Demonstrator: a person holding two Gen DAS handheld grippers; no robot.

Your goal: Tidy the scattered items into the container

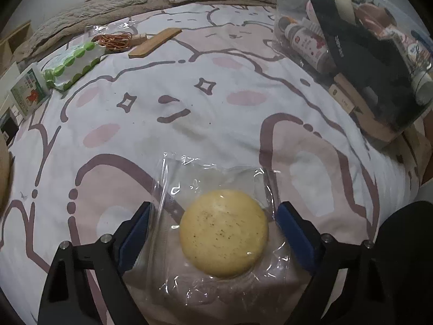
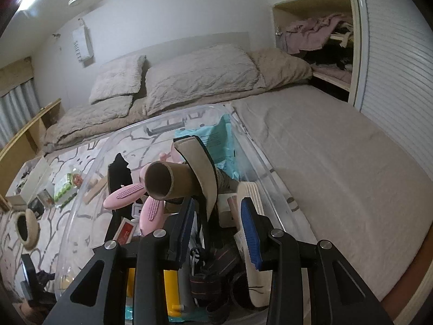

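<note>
Left gripper (image 1: 213,233): jaws stand wide, straddling a wrapped round cake (image 1: 224,233) that lies on the patterned bed sheet (image 1: 189,113). Blue pads sit either side of the clear wrapper; neither pad visibly presses on the cake itself.

Cake: pale yellow disc, smooth domed top with fine dark specks, sealed in crinkled transparent film that extends well past its edge.

Clear plastic container (image 1: 286,8) stands on the bed at upper right of the left view, already crowded with bottles and dark fabric.

Right gripper (image 2: 216,216): over the container, jaws at a narrow gap, nothing between the pads. Just beyond its tips a cardboard tube (image 2: 167,180) juts up from the contents beside pink brushes (image 2: 127,195).
</note>
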